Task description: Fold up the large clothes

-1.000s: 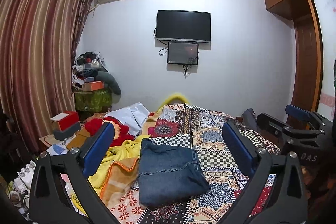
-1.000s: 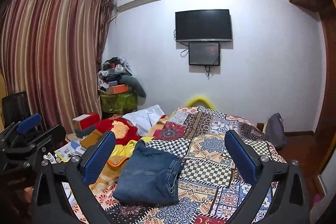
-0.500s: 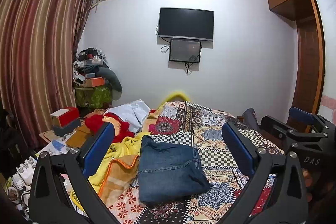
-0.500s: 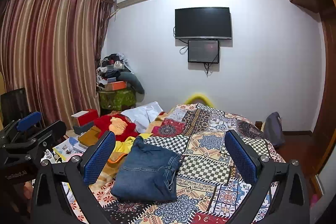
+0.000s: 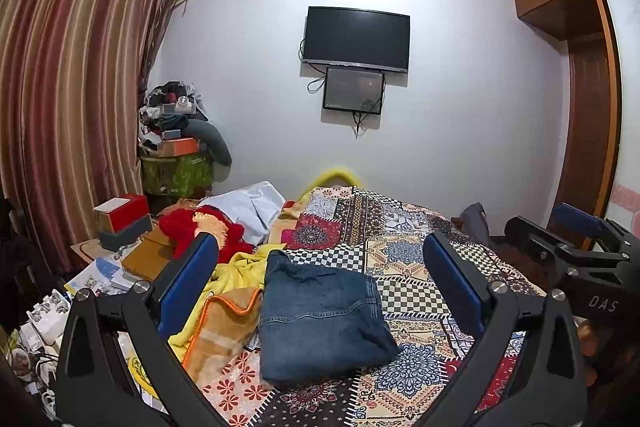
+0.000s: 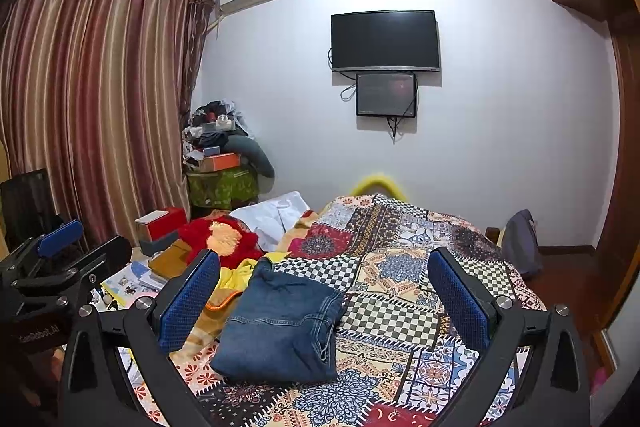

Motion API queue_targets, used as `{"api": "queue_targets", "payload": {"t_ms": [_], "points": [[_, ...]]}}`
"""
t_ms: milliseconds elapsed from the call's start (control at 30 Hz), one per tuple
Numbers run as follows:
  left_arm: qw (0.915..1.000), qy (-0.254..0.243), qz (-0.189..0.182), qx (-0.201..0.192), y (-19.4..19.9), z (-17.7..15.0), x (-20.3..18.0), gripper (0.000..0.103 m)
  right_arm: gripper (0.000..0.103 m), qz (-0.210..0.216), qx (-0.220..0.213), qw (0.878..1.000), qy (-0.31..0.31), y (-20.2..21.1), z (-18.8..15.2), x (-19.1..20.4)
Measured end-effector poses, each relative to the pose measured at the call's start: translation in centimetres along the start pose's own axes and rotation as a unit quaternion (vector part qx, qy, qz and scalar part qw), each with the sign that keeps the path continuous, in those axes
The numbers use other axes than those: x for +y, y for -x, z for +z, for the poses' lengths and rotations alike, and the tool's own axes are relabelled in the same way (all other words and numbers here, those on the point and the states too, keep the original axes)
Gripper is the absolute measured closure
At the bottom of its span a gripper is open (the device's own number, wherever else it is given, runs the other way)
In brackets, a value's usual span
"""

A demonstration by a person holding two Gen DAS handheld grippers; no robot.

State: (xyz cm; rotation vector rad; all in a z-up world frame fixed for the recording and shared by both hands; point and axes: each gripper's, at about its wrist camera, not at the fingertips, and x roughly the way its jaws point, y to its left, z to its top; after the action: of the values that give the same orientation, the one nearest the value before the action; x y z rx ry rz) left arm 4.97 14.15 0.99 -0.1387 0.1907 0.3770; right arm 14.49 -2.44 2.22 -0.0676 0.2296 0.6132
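We find both the left tongs (image 5: 320,287) and right tongs (image 6: 324,295) spread and empty, the folded jeans (image 5: 320,315) lying between and beyond them on the bed (image 5: 404,259); we advise lowering squarely before pinching any edge.

A white wall (image 5: 460,115) at the far end carries a dark television (image 5: 357,39). Striped curtains (image 5: 68,99) hang left; a wooden wardrobe (image 5: 576,3) stands right.

Even, fairly bright indoor light with soft shadows; sharp focus, strong fisheye bending, dark vignetted corners.
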Motion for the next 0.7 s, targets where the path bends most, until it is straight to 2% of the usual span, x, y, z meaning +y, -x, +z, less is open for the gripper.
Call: {"api": "queue_targets", "payload": {"t_ms": [700], "points": [[1.0,-0.001,-0.006,0.0,-0.03,-0.03,-0.2,0.0,0.0,0.004,0.001,1.0,-0.008,-0.13,-0.18,-0.35]]}}
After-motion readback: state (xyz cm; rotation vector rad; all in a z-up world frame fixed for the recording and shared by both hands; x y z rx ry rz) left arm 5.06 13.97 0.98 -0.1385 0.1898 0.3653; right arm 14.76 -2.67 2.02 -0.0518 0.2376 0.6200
